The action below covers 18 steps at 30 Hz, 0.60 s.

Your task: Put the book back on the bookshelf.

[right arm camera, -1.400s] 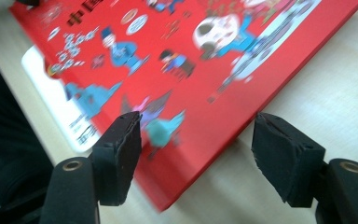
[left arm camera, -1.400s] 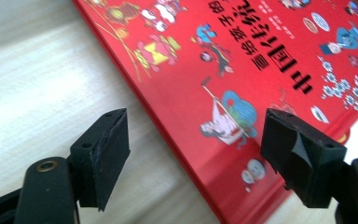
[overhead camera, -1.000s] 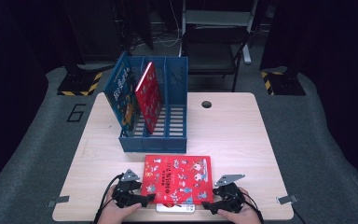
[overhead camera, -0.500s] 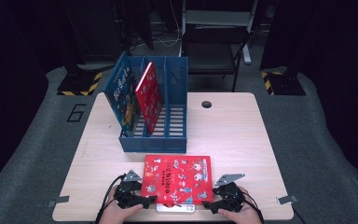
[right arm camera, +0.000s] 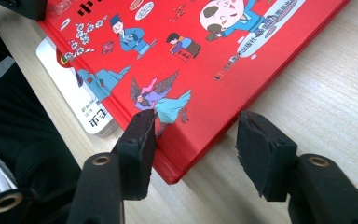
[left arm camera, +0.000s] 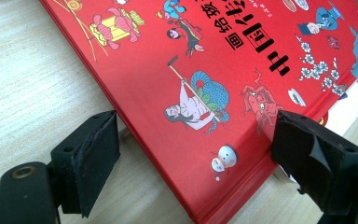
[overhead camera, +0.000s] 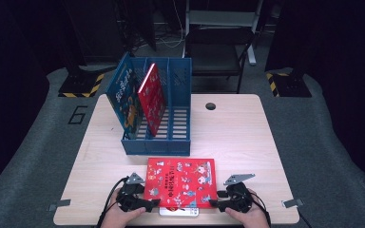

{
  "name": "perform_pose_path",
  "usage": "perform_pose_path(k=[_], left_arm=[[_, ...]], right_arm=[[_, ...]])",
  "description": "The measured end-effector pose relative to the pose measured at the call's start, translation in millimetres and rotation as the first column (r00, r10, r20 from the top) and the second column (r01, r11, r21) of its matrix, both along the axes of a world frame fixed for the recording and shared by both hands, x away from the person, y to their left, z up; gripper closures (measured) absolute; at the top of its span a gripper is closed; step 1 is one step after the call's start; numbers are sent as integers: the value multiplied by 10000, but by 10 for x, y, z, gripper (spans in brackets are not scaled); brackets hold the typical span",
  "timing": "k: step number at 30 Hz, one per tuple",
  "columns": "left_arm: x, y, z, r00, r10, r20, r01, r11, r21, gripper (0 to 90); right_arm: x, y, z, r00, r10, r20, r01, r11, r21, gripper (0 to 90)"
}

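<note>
A red picture book (overhead camera: 180, 183) lies flat on the wooden surface (overhead camera: 237, 133), close to the near edge, with a thinner white booklet (overhead camera: 178, 212) peeking out from beneath its near side. The left gripper (overhead camera: 140, 203) sits at the book's near left corner, and in the left gripper view its jaws are spread wide: one pad rests on the wood beside the book's edge and the other stands over the near edge at the corner, so the corner of the book (left arm camera: 205, 93) lies between them without being pinched. The right gripper (overhead camera: 221, 203) is at the near right corner; its jaws have just been closing, and in the right gripper view one pad lies on the cover of the book (right arm camera: 191, 56) while the other is still apart from the edge, so the corner sits between them unclamped. The white booklet (right arm camera: 81, 105) shows to the left of that pad. Farther back on the surface stands a blue file rack (overhead camera: 168, 137) holding a blue book (overhead camera: 126, 97) and a red book (overhead camera: 153, 99), both leaning in its compartments.
</note>
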<state>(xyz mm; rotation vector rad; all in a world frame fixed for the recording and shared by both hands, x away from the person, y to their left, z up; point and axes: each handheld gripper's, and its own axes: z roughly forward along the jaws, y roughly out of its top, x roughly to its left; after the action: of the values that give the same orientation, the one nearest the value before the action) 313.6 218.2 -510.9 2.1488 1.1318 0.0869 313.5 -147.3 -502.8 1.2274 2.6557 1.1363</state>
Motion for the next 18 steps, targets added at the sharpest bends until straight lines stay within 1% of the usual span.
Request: perform_pose_path(k=[3,6,9,10,11,12,13,14,15,16,18], left_arm=[[-5,-1,8,10000,91,-34,-91,9999,-58,154],[-8,6,19,10000,26,2,-26,10000,7,157],[-17,3,34,9999,93,90,-92,9999,-73,157],[-13,18,47,9999,-63,109,65,9999,-120,158],[-21,19,54,10000,36,68,-34,9997,-261,164],[-16,31,63,9999,-34,144,39,9995,-322,170],[-25,28,72,9999,105,109,-100,9987,-503,170],[-32,29,83,9999,122,89,-116,9982,-587,170],[-34,30,89,9998,137,146,-127,9980,-615,170],[-37,27,90,9998,148,118,-139,9976,-683,170],[-30,33,87,9999,8,112,-2,9983,-585,171]], right_arm=[[-2,7,-3,9998,-109,-151,108,9999,-42,496],[5,6,-5,9997,-69,-238,68,10000,-53,497],[6,11,-9,9997,-71,-214,68,9999,-113,498],[7,10,-8,9997,-46,-226,42,9999,-166,498],[8,12,-16,9996,-90,-285,85,9999,-150,499],[9,10,-19,9994,-98,-345,92,9998,-176,499],[10,11,-27,9991,-148,-395,144,9998,-122,499],[15,12,-37,9989,-205,-411,201,9997,-107,499],[18,9,-42,9984,-204,-521,199,9998,-101,499],[21,4,-48,9983,-196,-550,192,9998,-74,500],[29,-5,-55,9981,-156,-589,156,9999,6,500]])
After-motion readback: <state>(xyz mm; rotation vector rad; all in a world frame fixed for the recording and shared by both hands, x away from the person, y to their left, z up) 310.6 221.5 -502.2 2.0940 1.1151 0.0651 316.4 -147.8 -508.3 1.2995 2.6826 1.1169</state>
